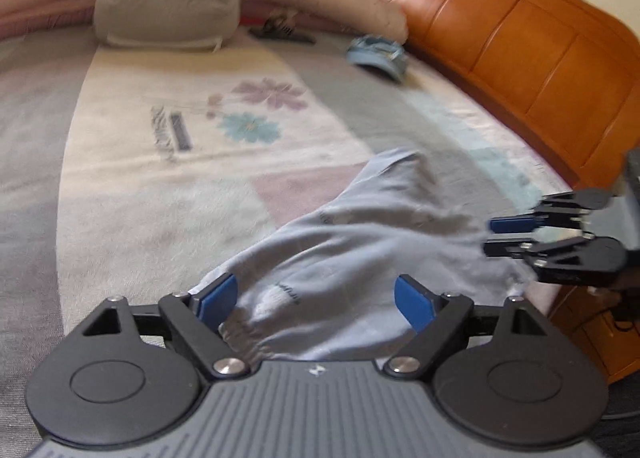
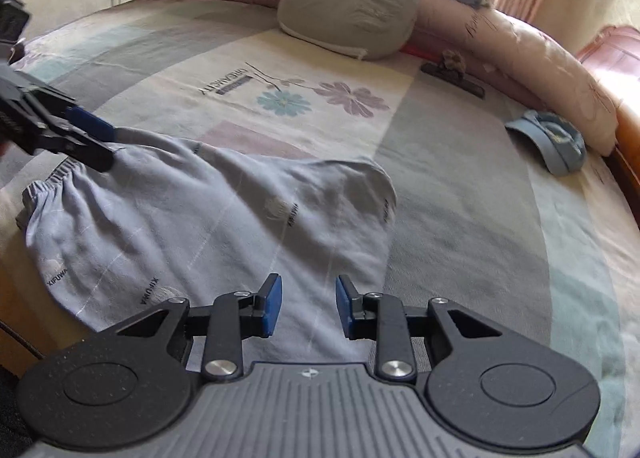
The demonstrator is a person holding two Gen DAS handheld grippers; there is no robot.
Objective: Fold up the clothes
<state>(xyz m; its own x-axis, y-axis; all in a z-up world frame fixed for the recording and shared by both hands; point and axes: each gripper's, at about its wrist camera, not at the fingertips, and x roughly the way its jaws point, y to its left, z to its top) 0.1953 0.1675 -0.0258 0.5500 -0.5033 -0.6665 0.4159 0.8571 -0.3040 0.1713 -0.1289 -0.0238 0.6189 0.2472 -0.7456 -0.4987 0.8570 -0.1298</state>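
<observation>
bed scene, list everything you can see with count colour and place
shorts: 1, light blue-grey, spread on the near bed
bedspread: 1, pastel patches with flowers, covering the bed
cushion: 1, grey, far side of the bed
quilt: 1, pink, rolled behind the cushion
cap: 1, blue, right side by the quilt
headboard: 1, orange wood, bed edge
left gripper: open, over the waistband
right gripper: open, over the shorts

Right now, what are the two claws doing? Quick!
Left gripper: open, over the light blue shorts, gripping nothing.
Right gripper: open, empty, also over the shorts.
</observation>
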